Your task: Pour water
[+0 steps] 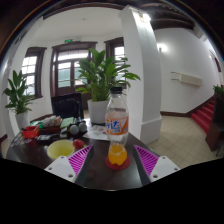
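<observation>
A clear plastic bottle (117,122) with a white cap and orange liquid in its lower part stands upright on a small red coaster (117,162) on the dark table (100,175). My gripper (113,160) is open. The bottle stands between the two fingers, with a gap on either side. The left pad (80,157) and the right pad (146,160) flank the bottle's base without touching it.
A yellow bowl (60,148) sits just left of the left finger, with a red fruit (78,144) and small items behind it. A potted plant (100,85) stands beyond the bottle, beside a white pillar (146,70). Red stairs (205,115) lie far right.
</observation>
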`<action>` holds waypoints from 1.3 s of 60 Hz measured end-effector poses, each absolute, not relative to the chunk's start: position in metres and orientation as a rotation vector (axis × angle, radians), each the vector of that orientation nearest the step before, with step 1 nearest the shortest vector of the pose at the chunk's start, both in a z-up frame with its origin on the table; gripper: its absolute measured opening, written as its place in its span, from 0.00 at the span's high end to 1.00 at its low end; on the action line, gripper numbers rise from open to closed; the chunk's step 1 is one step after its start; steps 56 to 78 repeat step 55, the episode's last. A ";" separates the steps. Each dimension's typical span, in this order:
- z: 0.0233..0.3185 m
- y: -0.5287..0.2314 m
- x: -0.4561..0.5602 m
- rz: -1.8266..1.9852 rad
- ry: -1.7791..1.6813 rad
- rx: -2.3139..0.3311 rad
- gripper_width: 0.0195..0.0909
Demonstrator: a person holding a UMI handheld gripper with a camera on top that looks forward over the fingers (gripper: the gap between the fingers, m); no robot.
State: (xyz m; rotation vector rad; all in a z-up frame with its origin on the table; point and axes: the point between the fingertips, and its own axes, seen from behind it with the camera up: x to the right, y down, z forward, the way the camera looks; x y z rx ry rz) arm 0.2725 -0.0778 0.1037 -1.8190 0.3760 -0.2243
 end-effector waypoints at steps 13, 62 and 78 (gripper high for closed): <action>0.122 -0.166 0.236 -0.279 0.368 -1.870 0.17; 0.206 -0.213 0.167 -0.239 0.298 -1.753 0.17; 0.206 -0.213 0.167 -0.239 0.298 -1.753 0.17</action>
